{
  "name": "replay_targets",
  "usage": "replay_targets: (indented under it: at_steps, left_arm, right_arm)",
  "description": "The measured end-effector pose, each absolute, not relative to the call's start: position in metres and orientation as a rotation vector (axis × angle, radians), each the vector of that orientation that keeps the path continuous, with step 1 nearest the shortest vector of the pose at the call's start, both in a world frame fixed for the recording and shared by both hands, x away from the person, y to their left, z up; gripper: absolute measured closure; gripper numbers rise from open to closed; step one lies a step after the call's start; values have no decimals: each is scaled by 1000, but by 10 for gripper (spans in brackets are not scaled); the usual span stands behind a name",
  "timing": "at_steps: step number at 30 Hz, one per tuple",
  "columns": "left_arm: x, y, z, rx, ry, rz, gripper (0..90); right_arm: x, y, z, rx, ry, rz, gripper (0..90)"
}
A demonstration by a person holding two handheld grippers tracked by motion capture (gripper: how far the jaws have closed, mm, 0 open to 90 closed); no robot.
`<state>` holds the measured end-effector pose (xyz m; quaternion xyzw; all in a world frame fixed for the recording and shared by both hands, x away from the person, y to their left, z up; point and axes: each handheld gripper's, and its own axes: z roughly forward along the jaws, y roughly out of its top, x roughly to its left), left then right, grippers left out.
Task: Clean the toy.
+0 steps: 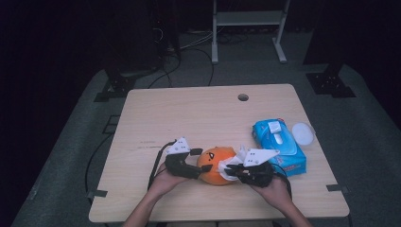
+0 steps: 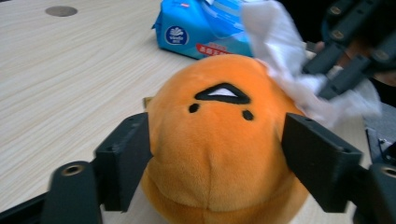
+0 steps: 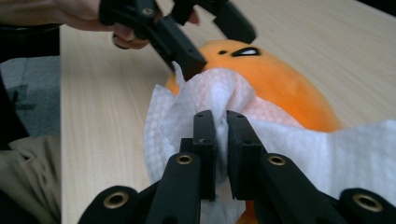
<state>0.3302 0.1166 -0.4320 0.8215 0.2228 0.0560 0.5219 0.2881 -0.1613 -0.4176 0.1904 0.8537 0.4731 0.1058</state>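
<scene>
From the high view we see a lit table [image 1: 208, 113] in a dark room; the floor around it fades to near black toward the edges and far corners. The light falls from above and shadows under things are soft and short. That picture looks soft and a little grainy. In the left gripper view the plush toy [image 2: 224, 140] is evenly lit, while the white wipe [image 2: 289, 60] is bright and smeared by motion blur. In the right gripper view the wipe [image 3: 215, 93] nearly washes out, and the background table goes soft.
</scene>
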Motion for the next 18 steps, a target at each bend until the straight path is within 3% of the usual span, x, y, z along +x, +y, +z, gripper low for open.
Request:
replay_targets:
  at_steps: [3,8,15,17,18]
  left_arm:
    - [329,113,-434,1975,509,132,370]
    - [325,110,-434,2002,441,163,416]
    - [323,109,-435,2013,390,166,416]
    - [325,110,-435,2006,410,164,383]
    - [327,110,-435,2000,446,160,325]
  right_arm:
    - [289,-162,-415,574,2502,1410,822]
    - [284,-148,-416,508,2510,1380,822]
    - [302,-173,-414,660,2427,1365,822]
    - [306,-180,-418,696,2434,1374,822]
    - [306,-182,-421,706,2444,1375,823]
